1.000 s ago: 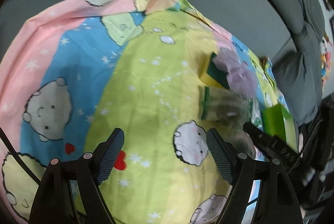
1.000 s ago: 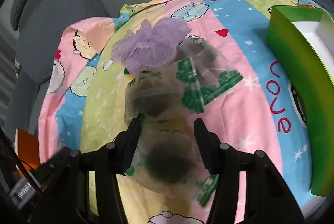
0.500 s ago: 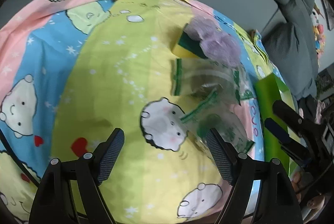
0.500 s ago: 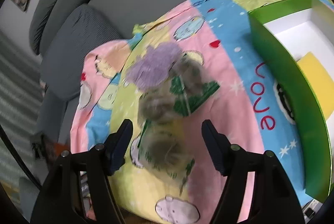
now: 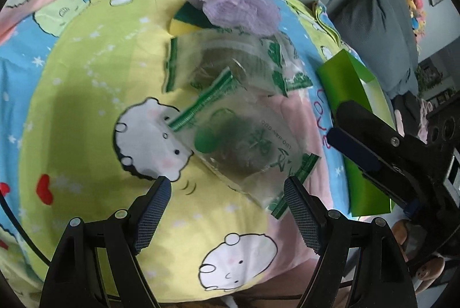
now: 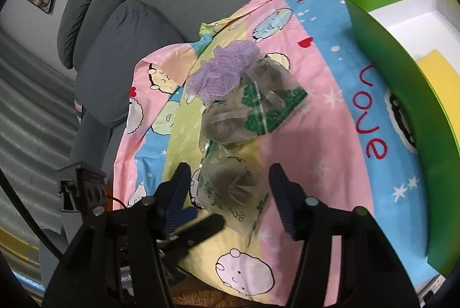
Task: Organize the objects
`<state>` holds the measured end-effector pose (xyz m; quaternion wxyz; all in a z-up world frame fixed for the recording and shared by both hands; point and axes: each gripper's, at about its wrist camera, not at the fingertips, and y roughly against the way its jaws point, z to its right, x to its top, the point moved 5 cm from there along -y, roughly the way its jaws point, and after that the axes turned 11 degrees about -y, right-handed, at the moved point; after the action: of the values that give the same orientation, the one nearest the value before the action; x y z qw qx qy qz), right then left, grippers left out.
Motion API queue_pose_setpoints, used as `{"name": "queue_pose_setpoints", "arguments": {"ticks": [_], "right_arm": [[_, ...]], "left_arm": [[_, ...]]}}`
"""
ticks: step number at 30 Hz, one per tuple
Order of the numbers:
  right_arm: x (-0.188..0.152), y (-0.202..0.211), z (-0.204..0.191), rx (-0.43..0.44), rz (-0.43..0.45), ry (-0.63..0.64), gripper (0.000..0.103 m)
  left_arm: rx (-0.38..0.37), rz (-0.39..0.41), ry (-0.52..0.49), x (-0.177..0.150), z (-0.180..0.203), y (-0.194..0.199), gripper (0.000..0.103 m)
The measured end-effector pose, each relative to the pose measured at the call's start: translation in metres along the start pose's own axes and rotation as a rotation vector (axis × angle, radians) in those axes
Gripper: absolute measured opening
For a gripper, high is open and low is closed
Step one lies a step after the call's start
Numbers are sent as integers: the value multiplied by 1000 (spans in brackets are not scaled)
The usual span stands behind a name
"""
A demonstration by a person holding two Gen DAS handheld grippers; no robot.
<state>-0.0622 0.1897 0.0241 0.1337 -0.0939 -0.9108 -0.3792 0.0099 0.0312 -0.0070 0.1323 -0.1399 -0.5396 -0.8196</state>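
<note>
While closing, right hand-held gripper astride bag.

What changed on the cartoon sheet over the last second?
The left gripper swung toward the nearest clear bag, open and empty. The right gripper pulled back, its jaws closing, not gripping it. Bags, purple mesh and green box stayed put.

The yellow sponge lies mostly hidden under the purple mesh; the green box beside them is cut by the picture's edge
</note>
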Motion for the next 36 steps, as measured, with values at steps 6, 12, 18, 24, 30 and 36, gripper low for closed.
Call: {"name": "queue_pose_setpoints", "arguments": {"ticks": [6,12,18,24,30,36], "right_arm": [[0,-27,-4,-42,-56,32,47],[0,-37,0,-34,-102,13,58],[-1,-45,4,-47,-132,3,59],[-6,-58,7,-53,-172,0,59],[-9,-59,6,-8,-186,-12,56],[-11,-54,1,0,-172,5,54]], "left_arm": [[7,-10,17,1,3,-11,81],[4,-1,29,-1,3,-14,81],[34,1,-1,0,10,-21,81],[79,15,-28,2,17,-25,81],[19,22,-32,2,26,-25,61],[11,43,-45,4,28,-20,59]]}}
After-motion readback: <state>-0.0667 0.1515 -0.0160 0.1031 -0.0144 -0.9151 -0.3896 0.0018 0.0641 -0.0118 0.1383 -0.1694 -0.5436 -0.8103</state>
